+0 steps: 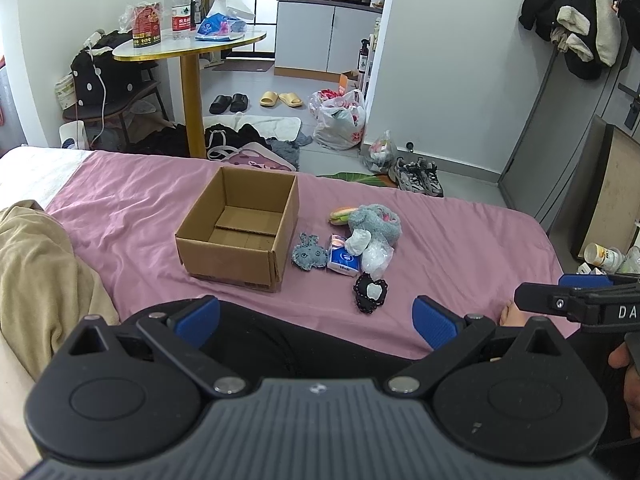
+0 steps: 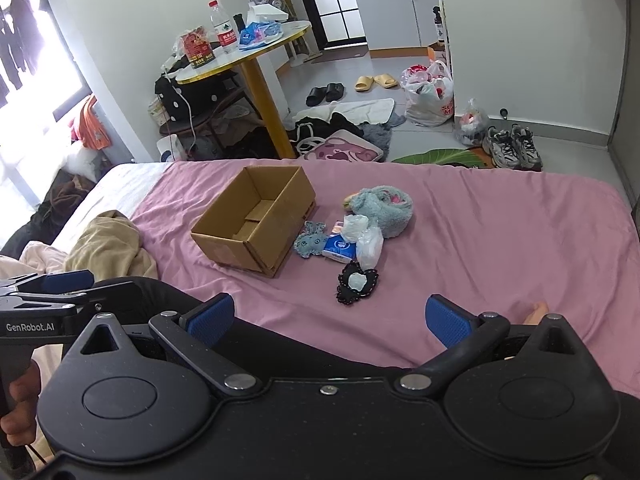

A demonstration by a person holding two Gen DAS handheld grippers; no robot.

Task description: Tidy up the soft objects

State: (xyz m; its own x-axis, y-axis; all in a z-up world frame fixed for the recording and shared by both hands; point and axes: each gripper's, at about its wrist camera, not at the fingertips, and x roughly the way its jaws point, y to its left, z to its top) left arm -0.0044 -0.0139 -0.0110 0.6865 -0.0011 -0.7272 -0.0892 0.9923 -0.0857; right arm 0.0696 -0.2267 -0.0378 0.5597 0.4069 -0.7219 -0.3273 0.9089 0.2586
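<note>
An open cardboard box [image 1: 240,228] [image 2: 256,220] stands empty on the pink bedsheet [image 1: 460,240] [image 2: 500,232]. Right of it lies a cluster of soft things: a grey knitted toy [image 1: 307,255] [image 2: 312,239], a blue tissue pack [image 1: 342,260] [image 2: 339,249], a fluffy blue-grey plush [image 1: 378,222] [image 2: 386,208], crumpled clear plastic [image 1: 376,258] [image 2: 370,246] and a black lacy heart piece [image 1: 371,292] [image 2: 357,282]. My left gripper [image 1: 316,320] is open, well short of the cluster, holding nothing. My right gripper [image 2: 330,318] is open too, just short of the heart piece.
A beige blanket [image 1: 36,280] [image 2: 108,246] lies on the bed at left. A person's dark-clothed leg [image 1: 280,336] stretches under both grippers, toes [image 2: 536,312] at right. Beyond the bed's far edge stand a round table [image 1: 188,44], bags and shoes [image 1: 420,176].
</note>
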